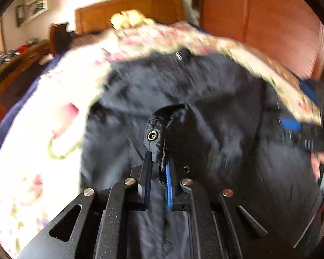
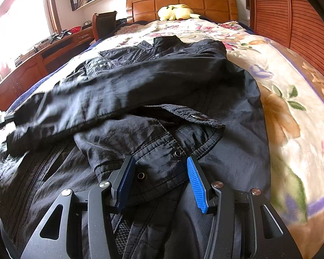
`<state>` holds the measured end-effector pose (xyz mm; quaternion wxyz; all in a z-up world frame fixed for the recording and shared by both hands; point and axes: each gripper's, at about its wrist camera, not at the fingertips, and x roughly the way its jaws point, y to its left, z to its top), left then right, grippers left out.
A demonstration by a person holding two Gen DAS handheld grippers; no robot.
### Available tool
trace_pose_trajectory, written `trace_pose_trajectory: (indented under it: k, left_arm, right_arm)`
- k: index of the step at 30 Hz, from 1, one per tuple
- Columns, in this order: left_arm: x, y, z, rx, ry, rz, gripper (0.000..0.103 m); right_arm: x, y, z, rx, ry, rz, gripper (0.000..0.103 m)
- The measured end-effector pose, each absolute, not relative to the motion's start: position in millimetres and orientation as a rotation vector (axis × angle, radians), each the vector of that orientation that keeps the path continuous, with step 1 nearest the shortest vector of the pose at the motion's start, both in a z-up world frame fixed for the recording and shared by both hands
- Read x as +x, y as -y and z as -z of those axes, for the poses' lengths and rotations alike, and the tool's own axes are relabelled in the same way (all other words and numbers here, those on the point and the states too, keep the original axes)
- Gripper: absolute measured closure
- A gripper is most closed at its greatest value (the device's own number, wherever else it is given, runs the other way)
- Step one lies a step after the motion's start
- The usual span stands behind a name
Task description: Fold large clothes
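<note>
The left gripper (image 1: 158, 168) has its two fingers squeezed tight on a dark cuff (image 1: 154, 138) with a shiny snap on it. It holds that end up so the sleeve can be carried over the coat. That picture is smeared, so I can't be sure how high the cuff is.

The right gripper (image 2: 159, 172) has its fingers apart, one on each side of a flap at the bottom hem (image 2: 153, 164). It touches or nearly touches the cloth but does not pinch it. It looks ready to grab there.

The black jacket (image 2: 140, 90) lies on the flowery blanket (image 2: 280, 99) on the bed. Its long way runs from the grippers toward the wooden headboard (image 2: 183, 4), collar at the far end. One sleeve (image 2: 110, 90) lies across the middle.
</note>
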<state>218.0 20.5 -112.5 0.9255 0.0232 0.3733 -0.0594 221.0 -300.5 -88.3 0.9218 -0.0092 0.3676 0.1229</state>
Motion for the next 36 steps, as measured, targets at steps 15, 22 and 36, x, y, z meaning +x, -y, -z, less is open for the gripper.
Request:
trace_pose_trajectory:
  k: [15,22,36]
  left_arm:
    - [210.8,-46.1,104.7,-0.016,-0.809,0.175,0.068]
    - [178.1,-46.6,114.5,0.007,-0.826,0.205,0.064]
    - [151.0,-45.8,130.4,-0.024,-0.839,0.235,0.038]
  right_arm:
    - [221.0,299.9,88.2,-0.020,-0.755,-0.250,0.051]
    - [221.1,298.5,88.2,-0.026,-0.755,-0.244,0.051]
    - [224.3,308.8,81.4,0.020,-0.789,-0.252,0.050]
